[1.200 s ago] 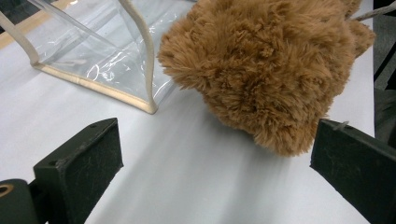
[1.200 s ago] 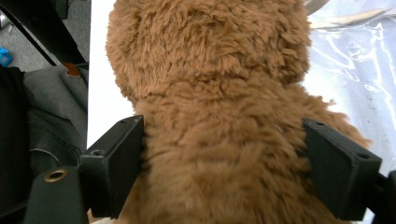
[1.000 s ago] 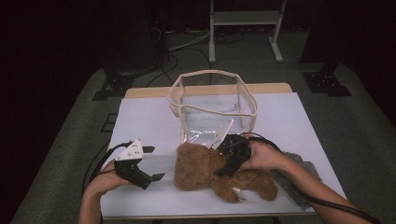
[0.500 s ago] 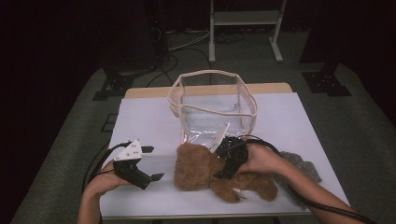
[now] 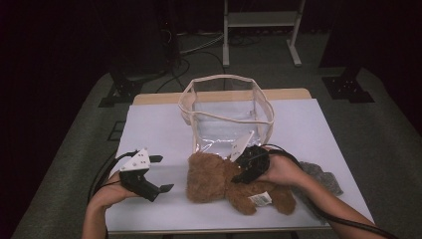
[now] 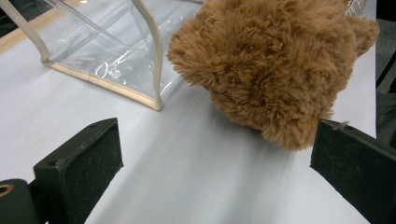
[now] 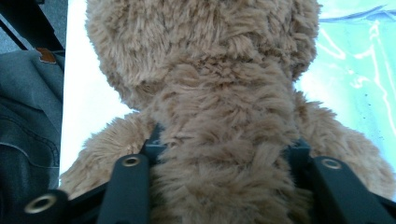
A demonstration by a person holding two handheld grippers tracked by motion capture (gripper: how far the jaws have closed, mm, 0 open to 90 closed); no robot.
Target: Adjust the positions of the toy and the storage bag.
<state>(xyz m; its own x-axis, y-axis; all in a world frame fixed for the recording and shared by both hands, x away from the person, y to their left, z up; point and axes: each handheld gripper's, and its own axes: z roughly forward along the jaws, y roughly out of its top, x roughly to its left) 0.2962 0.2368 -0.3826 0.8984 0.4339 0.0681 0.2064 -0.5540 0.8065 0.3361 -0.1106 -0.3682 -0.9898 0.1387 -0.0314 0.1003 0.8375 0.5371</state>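
A brown teddy bear (image 5: 219, 179) lies on the white table (image 5: 159, 129), its head toward the left, just in front of a clear bag with beige trim (image 5: 224, 78). My right gripper (image 5: 240, 174) comes down on it from the right. In the right gripper view its jaws have just been closing and now press into the fur on both sides of the bear's neck (image 7: 219, 93). My left gripper (image 5: 163, 173) rests on the table left of the bear, open, with nothing between its fingers. The left gripper view has the bear's head (image 6: 275, 60) ahead and the bag (image 6: 116, 51) beyond.
A grey cloth (image 5: 323, 177) lies on the table right of the bear, partly under the right forearm. A metal stand (image 5: 261, 20) and cables sit on the floor behind the table. Blue denim (image 7: 28, 116) lies at the left of the right gripper view.
The right gripper has shifted slightly left onto the bear. The left hand and gripper have stayed where they were.
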